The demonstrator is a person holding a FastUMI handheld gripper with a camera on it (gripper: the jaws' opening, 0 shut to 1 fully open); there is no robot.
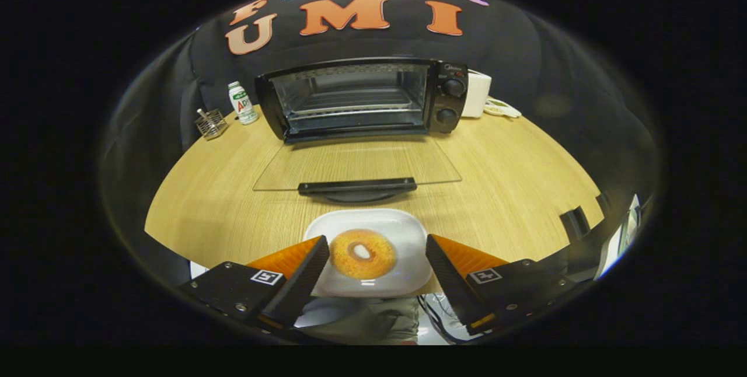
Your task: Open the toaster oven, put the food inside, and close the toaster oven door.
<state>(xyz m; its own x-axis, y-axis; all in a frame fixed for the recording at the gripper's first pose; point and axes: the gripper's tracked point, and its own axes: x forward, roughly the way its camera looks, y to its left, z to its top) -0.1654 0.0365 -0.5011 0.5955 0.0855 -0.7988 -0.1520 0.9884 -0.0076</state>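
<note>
The gripper [376,245] stands open at the bottom of the frame, its two fingers wide apart and touching nothing. Between them, in the lower middle, a glazed donut [363,253] lies on a white plate [402,225] at the near edge of the wooden table [513,190]. Beyond the plate, in the upper middle, the toaster oven [362,100] is open, its glass door [357,170] flat on the table. A small bottle [241,103] and a wire holder [211,124] stand at upper left.

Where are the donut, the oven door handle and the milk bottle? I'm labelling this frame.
donut [362,253], gripper view, on its glazed ring.
oven door handle [357,186], gripper view, middle of the bar.
milk bottle [241,104], gripper view, on its label.
</note>
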